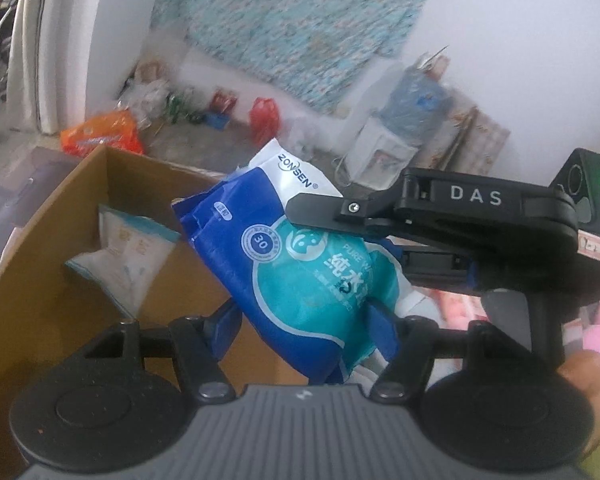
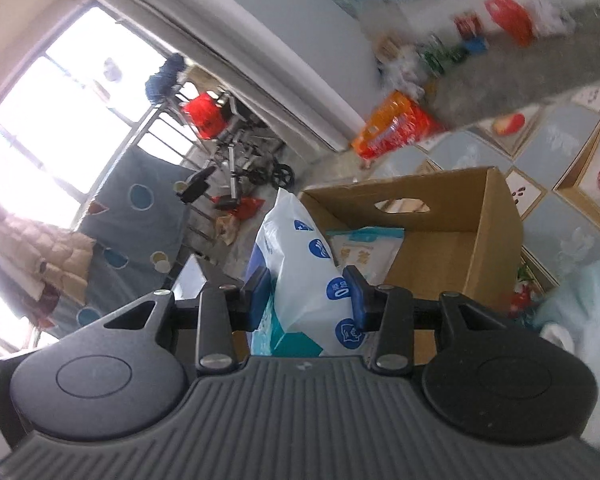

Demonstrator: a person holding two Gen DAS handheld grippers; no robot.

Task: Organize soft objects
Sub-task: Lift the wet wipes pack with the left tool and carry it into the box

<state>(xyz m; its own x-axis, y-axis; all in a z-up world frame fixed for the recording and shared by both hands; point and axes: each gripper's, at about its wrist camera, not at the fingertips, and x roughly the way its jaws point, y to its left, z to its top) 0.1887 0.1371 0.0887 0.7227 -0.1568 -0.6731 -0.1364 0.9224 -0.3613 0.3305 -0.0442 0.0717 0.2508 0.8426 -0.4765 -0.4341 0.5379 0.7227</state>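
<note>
1. Wipes pack (image 1: 300, 280): lower end hidden behind left gripper (image 1: 304, 332) body.
2. Floor clutter (image 1: 204, 108) along wall: blurred, unidentifiable.
3. Pale pouch (image 2: 366, 246) in cardboard box (image 2: 496, 232): partly hidden; print illegible.

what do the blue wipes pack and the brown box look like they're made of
Blue wipes pack: soft plastic film, glossy by the look; it crinkles and dents where it is gripped. Brown box: plain matte cardboard, probably corrugated, with a cut-out handle slot.
</note>
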